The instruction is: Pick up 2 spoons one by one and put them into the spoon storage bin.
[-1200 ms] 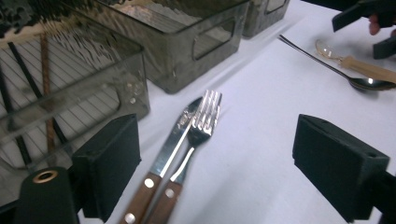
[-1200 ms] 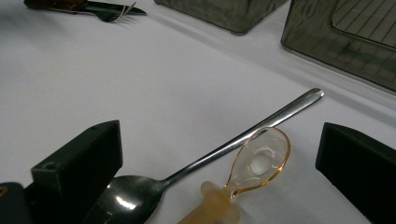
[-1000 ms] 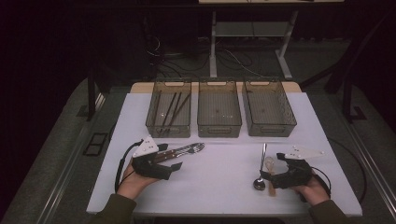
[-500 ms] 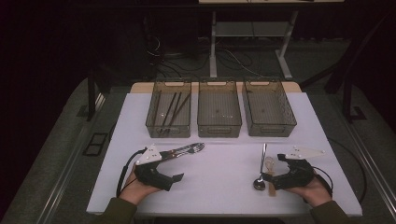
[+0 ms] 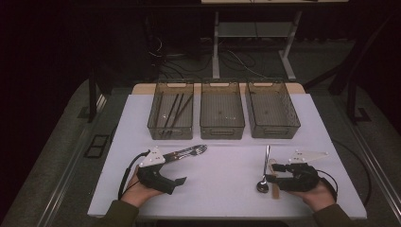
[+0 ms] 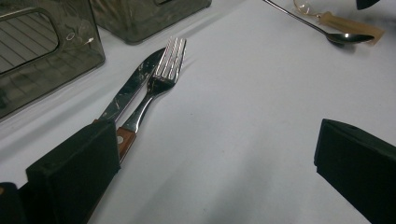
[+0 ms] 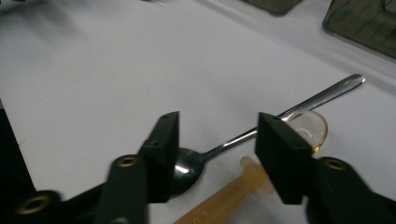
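Closing my right claw since the earlier frame, I now straddle the spoon without pinching it; an amber spoon lies touching it. Beyond, my left claw gapes wide beside 1 fork and 1 knife.

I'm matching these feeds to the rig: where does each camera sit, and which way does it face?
High view: above the person's side, facing forward and down on table; both hands.
Left gripper view: on left gripper, facing knife, fork; open jaws.
Right gripper view: on right gripper, over spoon; jaws just closing.
All views share the spoon.
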A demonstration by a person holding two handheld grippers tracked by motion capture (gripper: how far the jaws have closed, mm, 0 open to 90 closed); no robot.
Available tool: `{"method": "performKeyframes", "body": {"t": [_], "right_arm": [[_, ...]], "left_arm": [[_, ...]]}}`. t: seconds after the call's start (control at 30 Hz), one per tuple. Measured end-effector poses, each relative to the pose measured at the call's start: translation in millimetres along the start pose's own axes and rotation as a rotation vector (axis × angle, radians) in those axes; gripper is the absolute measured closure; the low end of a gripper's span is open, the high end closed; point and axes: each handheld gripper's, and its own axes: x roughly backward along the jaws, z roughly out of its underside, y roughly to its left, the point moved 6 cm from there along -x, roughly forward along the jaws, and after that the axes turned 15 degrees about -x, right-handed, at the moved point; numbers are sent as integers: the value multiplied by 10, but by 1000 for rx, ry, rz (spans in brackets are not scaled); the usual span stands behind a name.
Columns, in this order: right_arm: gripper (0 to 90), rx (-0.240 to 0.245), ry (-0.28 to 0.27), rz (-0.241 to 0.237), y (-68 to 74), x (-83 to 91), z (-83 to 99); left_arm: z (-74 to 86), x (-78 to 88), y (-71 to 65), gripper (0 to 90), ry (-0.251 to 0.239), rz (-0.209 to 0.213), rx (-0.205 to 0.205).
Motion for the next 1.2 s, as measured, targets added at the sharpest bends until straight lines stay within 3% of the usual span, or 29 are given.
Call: {"method": "performKeyframes", "body": {"t": [0.27,0.43,0.7,1.2], "right_arm": [[773,15,37,14,0,10,50],[876,3,76,21,-23,3,85],[894,28,142,19,87,-23,175],[895,62,207,33,160,8,290]], "left_arm": [[-10,-16,-8,0,-1,3,5],[-9,-16,-15,0,3,7,1],[-14,-15,-15,0,-6,7,11],[-17,-9,-18,0,-2,10,3]]}}
